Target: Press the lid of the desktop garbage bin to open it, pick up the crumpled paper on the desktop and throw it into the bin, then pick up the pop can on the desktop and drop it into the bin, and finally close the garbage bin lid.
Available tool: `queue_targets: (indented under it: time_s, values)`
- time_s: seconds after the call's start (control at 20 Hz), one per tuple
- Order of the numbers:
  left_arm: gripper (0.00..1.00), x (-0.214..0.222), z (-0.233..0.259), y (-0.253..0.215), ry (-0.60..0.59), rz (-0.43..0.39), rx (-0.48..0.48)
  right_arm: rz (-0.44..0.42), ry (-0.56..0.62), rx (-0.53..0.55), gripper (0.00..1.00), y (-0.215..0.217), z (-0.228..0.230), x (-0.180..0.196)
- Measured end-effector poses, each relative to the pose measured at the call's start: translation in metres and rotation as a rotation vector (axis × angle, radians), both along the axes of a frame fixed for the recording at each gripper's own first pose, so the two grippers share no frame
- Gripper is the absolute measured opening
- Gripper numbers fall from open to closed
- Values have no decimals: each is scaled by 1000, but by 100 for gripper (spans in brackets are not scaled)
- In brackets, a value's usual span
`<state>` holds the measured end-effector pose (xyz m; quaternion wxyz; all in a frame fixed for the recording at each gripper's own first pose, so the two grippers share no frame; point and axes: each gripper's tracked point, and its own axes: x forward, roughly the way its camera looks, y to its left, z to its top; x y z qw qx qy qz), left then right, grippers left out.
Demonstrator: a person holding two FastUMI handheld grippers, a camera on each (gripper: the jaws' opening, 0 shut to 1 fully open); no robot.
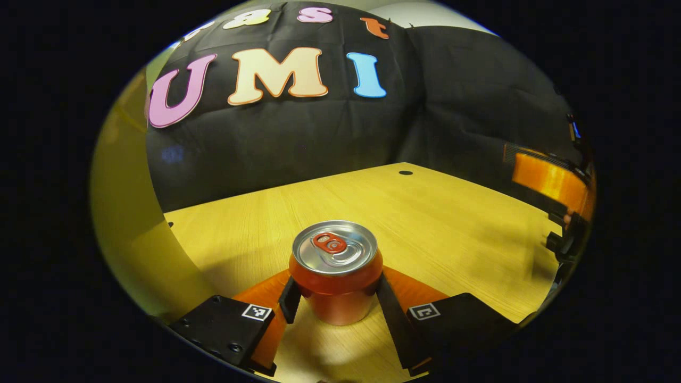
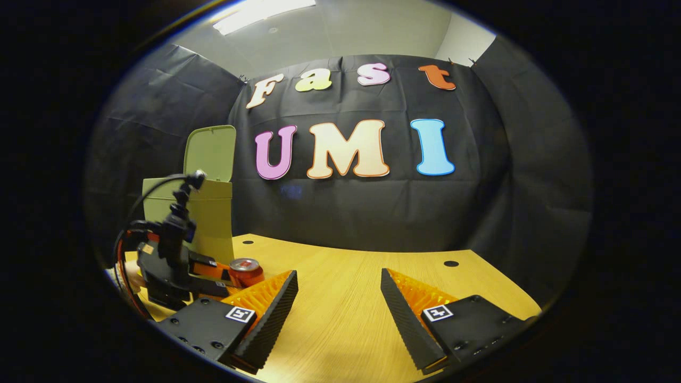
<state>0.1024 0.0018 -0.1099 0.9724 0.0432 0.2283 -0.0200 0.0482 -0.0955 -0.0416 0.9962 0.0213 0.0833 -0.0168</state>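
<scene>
Beside the garbage bin (image 2: 205, 213), on the wooden desktop (image 1: 425, 213), the pop can (image 1: 336, 271) stands upright between the fingers of the left gripper (image 1: 336, 303). In the left gripper view both fingers press against the can's sides, pinching it low on its body; its base is partly hidden behind them. In the right gripper view the can (image 2: 246, 271) sits just in front of the bin, half covered by the left gripper (image 2: 223, 287) and by the near finger of the right gripper (image 2: 339, 303), whose fingers are spread wide apart above bare desktop. The bin's lid (image 2: 210, 151) stands raised; the bin's lower part is hidden behind the left gripper's body and cable, and its inside cannot be seen.
</scene>
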Motion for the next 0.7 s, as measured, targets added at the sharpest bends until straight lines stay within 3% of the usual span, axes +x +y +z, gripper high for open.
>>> queue_targets:
  time_s: [0.45, 0.7]
  values:
    - [77, -26, 163, -54, -136, -158, -141, -15, -7, 3, 98, -6, 3, -5]
    - [77, -34, 245, -13, -209, -88, -87, -2, -12, 12, 98, -4, 5, -6]
